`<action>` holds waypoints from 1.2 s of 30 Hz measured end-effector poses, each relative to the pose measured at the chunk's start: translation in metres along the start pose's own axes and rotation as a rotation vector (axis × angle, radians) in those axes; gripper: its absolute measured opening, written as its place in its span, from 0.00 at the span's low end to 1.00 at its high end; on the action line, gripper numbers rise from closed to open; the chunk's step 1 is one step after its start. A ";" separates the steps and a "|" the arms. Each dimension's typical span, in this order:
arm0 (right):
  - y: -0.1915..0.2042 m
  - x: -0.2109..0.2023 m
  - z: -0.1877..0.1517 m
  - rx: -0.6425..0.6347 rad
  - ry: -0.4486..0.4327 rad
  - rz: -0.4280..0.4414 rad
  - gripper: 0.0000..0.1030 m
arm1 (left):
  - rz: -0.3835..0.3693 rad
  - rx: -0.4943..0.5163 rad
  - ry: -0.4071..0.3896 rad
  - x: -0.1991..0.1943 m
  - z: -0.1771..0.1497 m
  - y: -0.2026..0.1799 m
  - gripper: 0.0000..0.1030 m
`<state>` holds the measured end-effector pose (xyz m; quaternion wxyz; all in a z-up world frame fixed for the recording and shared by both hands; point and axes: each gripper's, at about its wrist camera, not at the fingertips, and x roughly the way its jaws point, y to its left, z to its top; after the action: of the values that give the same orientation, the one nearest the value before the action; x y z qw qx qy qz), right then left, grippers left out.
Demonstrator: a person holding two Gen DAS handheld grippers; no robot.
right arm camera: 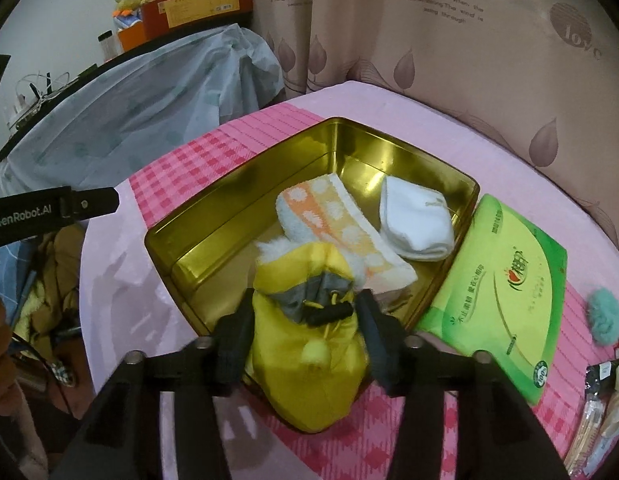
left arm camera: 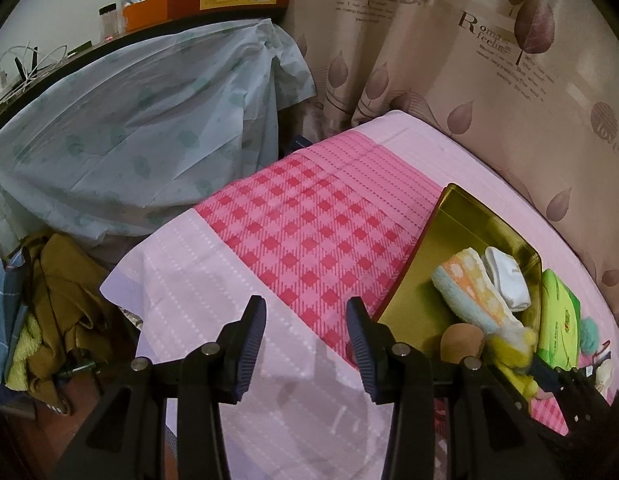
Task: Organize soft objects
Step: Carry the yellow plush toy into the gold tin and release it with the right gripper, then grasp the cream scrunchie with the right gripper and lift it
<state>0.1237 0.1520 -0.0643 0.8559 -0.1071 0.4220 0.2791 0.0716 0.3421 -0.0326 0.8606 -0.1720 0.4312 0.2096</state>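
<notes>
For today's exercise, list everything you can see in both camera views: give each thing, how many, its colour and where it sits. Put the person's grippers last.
Tin box: one, gold, open on the bed.
Towel: one, orange, white and pale blue, inside the tin.
Sock: one, white, inside the tin.
Yellow garment: one, yellow and grey, over the tin's near rim.
Tissue pack: one, green, right of the tin.
Fluffy ball: one, teal, far right.
Bedsheet: one, pink checked.
Curtain: one, beige, behind.
Left gripper: open, empty.
Right gripper: around the yellow garment.
</notes>
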 end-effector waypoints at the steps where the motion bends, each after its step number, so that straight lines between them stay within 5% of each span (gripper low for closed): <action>1: -0.001 -0.001 0.000 0.001 -0.007 0.000 0.55 | -0.001 0.002 -0.001 0.000 0.000 0.000 0.41; 3: -0.001 -0.004 0.000 0.001 -0.017 0.002 0.64 | 0.001 0.005 -0.001 0.000 0.000 -0.001 0.41; 15: -0.043 -0.053 -0.022 0.087 -0.094 -0.025 0.66 | 0.009 0.048 -0.027 -0.004 -0.002 -0.011 0.41; 28: -0.212 -0.116 -0.107 0.342 -0.099 -0.340 0.70 | 0.020 0.130 -0.060 -0.010 -0.009 -0.026 0.41; 36: -0.284 -0.115 -0.145 0.386 -0.045 -0.473 0.78 | -0.004 0.230 -0.077 -0.013 -0.017 -0.046 0.41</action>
<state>0.1330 -0.1867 -0.0788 0.9108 -0.0316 0.4114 -0.0111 0.0765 0.2916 -0.0266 0.8910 -0.0649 0.4186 0.1636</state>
